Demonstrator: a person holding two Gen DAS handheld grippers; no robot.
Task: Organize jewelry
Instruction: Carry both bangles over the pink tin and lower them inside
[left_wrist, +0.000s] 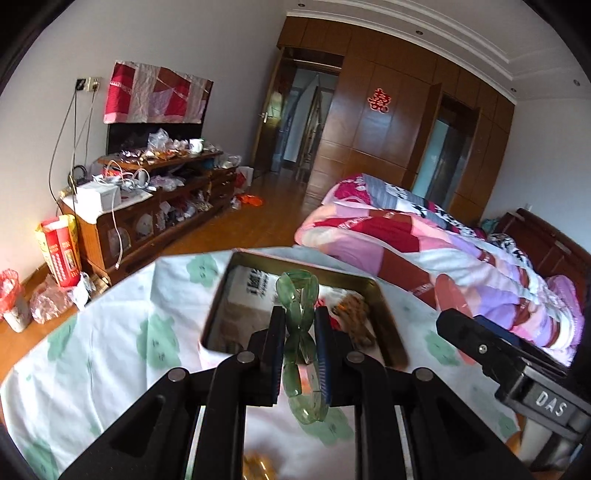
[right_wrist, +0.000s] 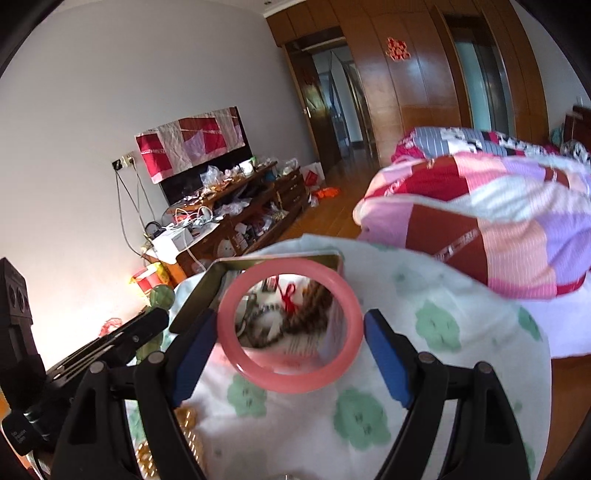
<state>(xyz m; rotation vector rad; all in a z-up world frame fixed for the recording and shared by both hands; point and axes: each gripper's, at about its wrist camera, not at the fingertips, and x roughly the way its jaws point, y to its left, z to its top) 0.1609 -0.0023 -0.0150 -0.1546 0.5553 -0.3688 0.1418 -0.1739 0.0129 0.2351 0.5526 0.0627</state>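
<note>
- Green translucent stone-link bracelet (left_wrist: 301, 343) stood pinched between the blue pads of the left gripper (left_wrist: 300, 354), low in the middle of the left wrist view; its upper loop rose above the fingertips and its lower end hung below them.
- Clamped narrow on that bracelet, the left gripper sat in front of a shallow square metal tin (left_wrist: 384, 295) with a brass-coloured rim, seen at frame centre.
- Inside the tin lay a brown beaded strand (left_wrist: 354, 314) and some printed paper, blurred.
- Pink smooth round bangle (right_wrist: 290, 325) filled the gap between the blue-padded fingers of the right gripper (right_wrist: 291, 332) at the centre of the right wrist view, the jaws spread wide; its left rim met the left pad, while contact on the right side could not be told.
- Through the bangle's ring the same tin (right_wrist: 207, 291) showed, with a red cord and the brown beads inside.
- White cloth with green flower prints (right_wrist: 424, 332) covered the surface under both grippers across the lower half of each frame.
- Gold-coloured beads (right_wrist: 186, 421) lay on the cloth at the lower left of the right wrist view, blurred.
- Patchwork quilt of pink, red and purple (left_wrist: 443, 243) lay on a bed at the right.
</note>
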